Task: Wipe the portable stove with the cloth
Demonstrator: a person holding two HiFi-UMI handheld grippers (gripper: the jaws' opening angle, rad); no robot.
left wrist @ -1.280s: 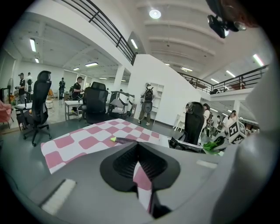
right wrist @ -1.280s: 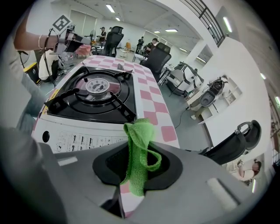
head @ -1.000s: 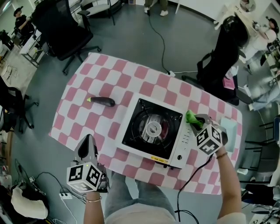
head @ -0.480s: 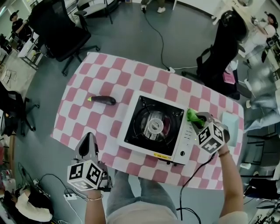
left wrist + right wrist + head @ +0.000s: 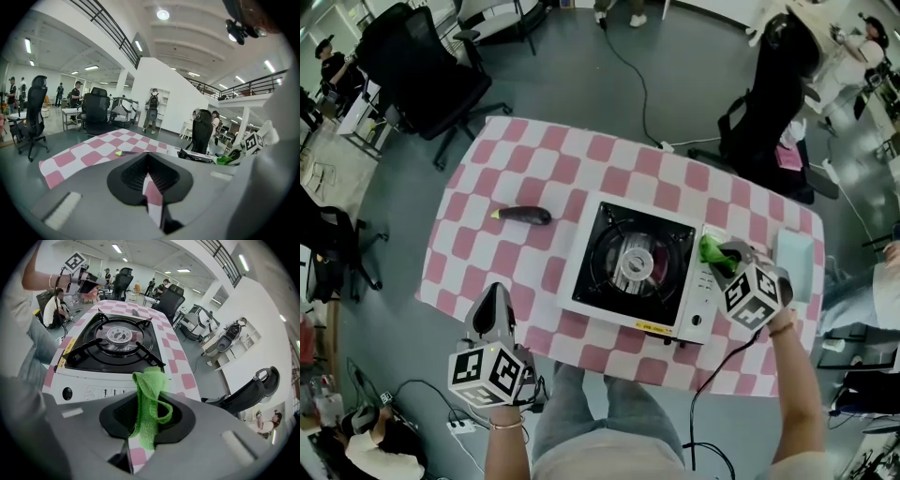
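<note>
My right gripper (image 5: pixel 722 254) has the cloth (image 5: pixel 709 249) clenched in its jaws at 3 o'clock of the stove (image 5: pixel 630 265), poised to wipe, while my left gripper (image 5: pixel 493 300), jaws closed on nothing, sits clear at 7 o'clock.

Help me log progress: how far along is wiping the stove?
Done: the right gripper is shut on the green cloth. In hand: the cloth is held at the portable stove's control-panel side. Left: wiping the black top and burner; no wiped area shows. The left gripper hangs idle, away from the stove.
</note>
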